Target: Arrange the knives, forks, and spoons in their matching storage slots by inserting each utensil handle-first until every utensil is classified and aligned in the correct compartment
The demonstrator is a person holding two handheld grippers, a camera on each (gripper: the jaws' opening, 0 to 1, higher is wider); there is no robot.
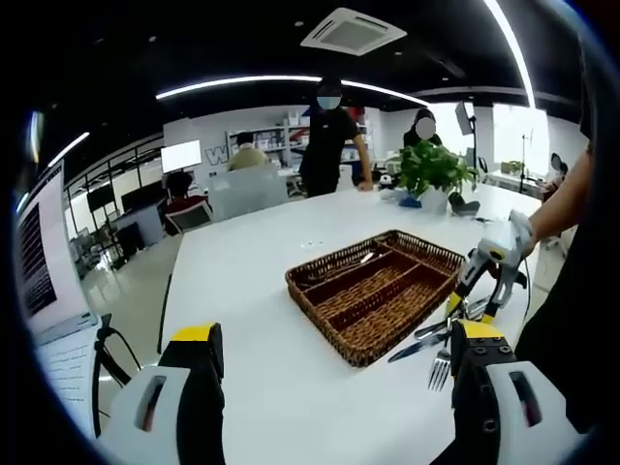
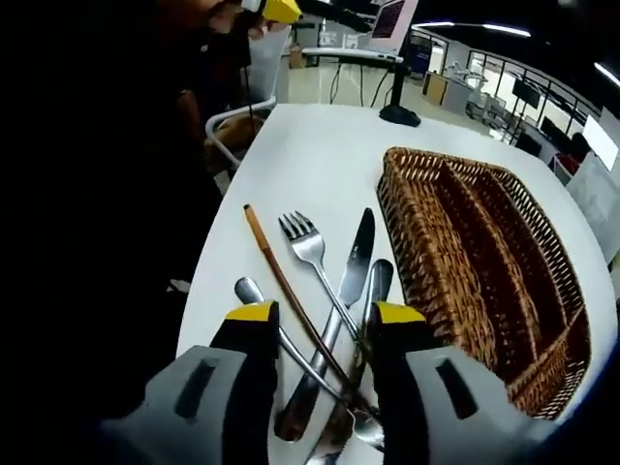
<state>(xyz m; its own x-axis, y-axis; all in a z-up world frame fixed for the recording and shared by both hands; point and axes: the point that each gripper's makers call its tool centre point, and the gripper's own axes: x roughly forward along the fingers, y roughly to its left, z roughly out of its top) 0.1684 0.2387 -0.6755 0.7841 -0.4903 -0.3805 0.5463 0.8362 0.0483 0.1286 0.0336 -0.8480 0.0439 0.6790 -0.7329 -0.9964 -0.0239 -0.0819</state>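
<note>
A brown wicker basket (image 1: 378, 291) (image 2: 484, 262) with long compartments sits on the white table (image 1: 262, 281). Beside it lies a crossed pile of utensils (image 1: 441, 339): a fork (image 2: 310, 247), a knife (image 2: 355, 262), a spoon (image 2: 254, 294), a second metal piece (image 2: 378, 281) and a brown stick (image 2: 271, 262). My right gripper (image 2: 325, 320) (image 1: 492, 269) hovers just over this pile, jaws apart, with the handles crossing beneath the gap. My left gripper (image 1: 334, 339) is wide open with nothing between its jaws, near the table's edge and short of the basket.
A potted plant (image 1: 431, 174) stands behind the basket. An open laptop (image 1: 48, 281) is at the left table edge. Two people (image 1: 329, 136) stand at the table's far end. A chair (image 2: 232, 131) is by the table edge.
</note>
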